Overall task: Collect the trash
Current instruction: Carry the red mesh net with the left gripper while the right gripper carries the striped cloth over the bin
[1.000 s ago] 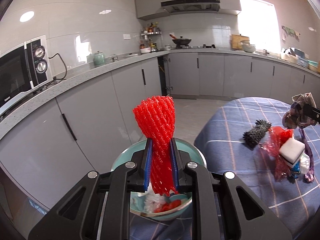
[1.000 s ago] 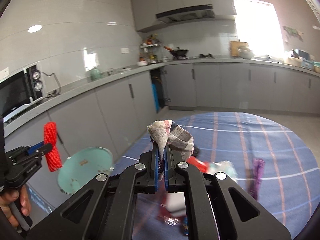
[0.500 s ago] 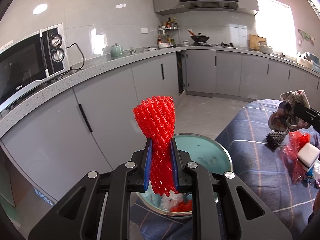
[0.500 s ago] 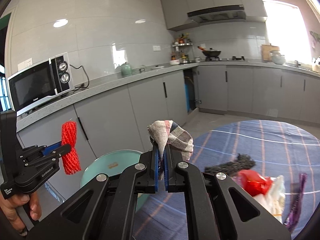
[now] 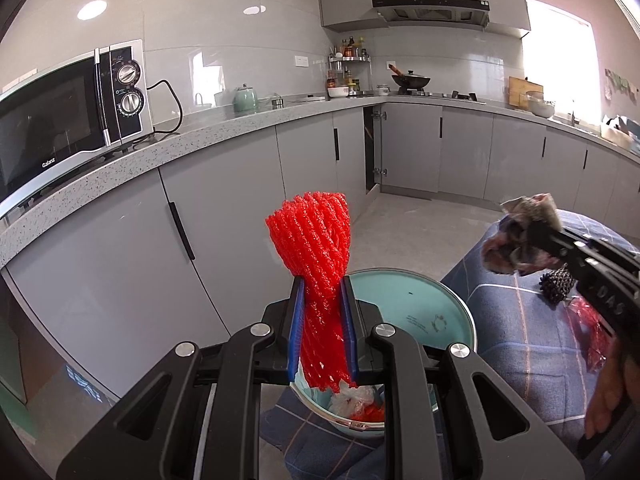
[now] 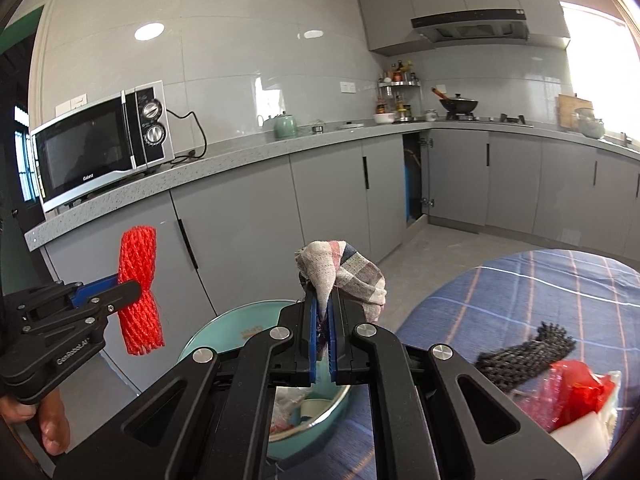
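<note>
My left gripper (image 5: 321, 332) is shut on a red foam fruit net (image 5: 311, 240), which sticks up above the jaws and hangs a little below them. It is held over a teal bin (image 5: 460, 320) beside the table. My right gripper (image 6: 323, 336) is shut on a checked cloth rag (image 6: 352, 276), also above the teal bin (image 6: 224, 324), which holds white and red scraps. In the right wrist view the left gripper (image 6: 132, 292) with the red net (image 6: 138, 264) is at the left. In the left wrist view the right gripper (image 5: 532, 240) carries the rag (image 5: 516, 240) at the right.
A table with a blue checked cloth (image 6: 540, 292) bears a black foam net (image 6: 528, 352), red plastic wrap (image 6: 576, 392) and a white block (image 6: 580, 444). Grey cabinets (image 5: 224, 220) and a counter with a microwave (image 5: 60, 120) stand behind the bin. A hand (image 5: 604, 396) holds the right gripper.
Both grippers have swung left, from the table toward the cabinets and the bin. The right gripper with the rag has come closer to the bin. Neither grip has changed.
</note>
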